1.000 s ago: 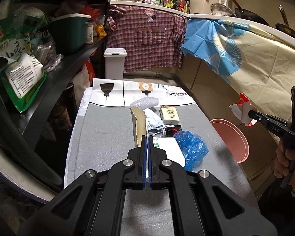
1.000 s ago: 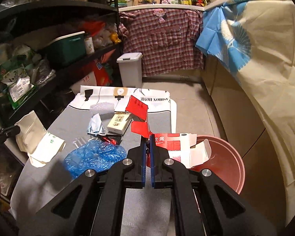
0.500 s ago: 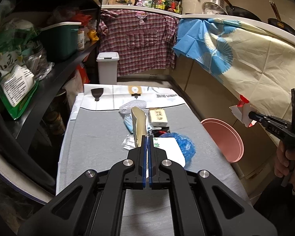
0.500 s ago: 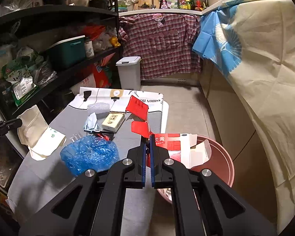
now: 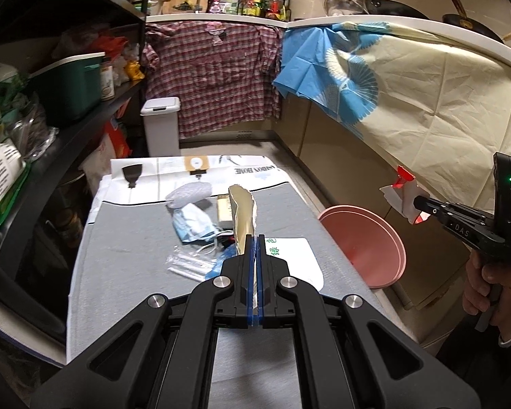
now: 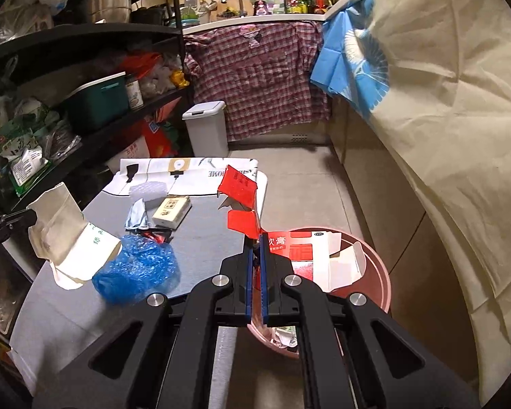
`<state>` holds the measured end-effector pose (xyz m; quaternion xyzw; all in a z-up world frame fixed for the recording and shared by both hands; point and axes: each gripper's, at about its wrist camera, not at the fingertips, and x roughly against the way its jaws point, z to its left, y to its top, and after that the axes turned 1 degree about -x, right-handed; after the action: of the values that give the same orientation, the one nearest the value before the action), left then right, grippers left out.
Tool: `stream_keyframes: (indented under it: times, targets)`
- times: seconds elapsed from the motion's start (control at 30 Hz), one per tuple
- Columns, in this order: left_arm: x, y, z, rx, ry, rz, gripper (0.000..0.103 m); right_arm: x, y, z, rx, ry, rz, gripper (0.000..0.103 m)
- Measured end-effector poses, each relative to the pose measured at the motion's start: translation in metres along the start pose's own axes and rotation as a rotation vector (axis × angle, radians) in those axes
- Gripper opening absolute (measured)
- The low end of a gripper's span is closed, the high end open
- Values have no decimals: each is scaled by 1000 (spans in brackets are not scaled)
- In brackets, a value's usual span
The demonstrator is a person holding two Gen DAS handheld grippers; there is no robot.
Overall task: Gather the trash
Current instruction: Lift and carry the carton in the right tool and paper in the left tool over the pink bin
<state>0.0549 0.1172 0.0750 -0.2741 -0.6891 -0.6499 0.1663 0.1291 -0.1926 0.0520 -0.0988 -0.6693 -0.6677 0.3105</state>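
The left gripper (image 5: 255,238) pinches a cream paper bag (image 6: 64,235) off the grey table (image 5: 126,248)'s near left edge. The right gripper (image 6: 255,242) clamps a red-and-white carton (image 6: 242,187), flattened, over one pink basin (image 6: 385,283) that sits just off the table's right edge. Open floor runs between table and cabinets. On the table: one blue plastic bag (image 6: 136,269), one face mask (image 5: 192,225), one small box (image 6: 172,209), one bubble-wrap wad (image 5: 189,192).

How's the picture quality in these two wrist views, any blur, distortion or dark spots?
Left wrist view: strong fisheye bends the counter edge; shelves sit in shadow; the table is evenly lit. Right wrist view: the blue bag looks slightly smeared; corners vignette black.
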Motion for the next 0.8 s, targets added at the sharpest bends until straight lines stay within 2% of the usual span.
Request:
stream_keyframes:
  times: [0.8]
  targets:
    - [-43,5,-60,-44,-64,40,1,1,5,-49,-99,-59,-31,4]
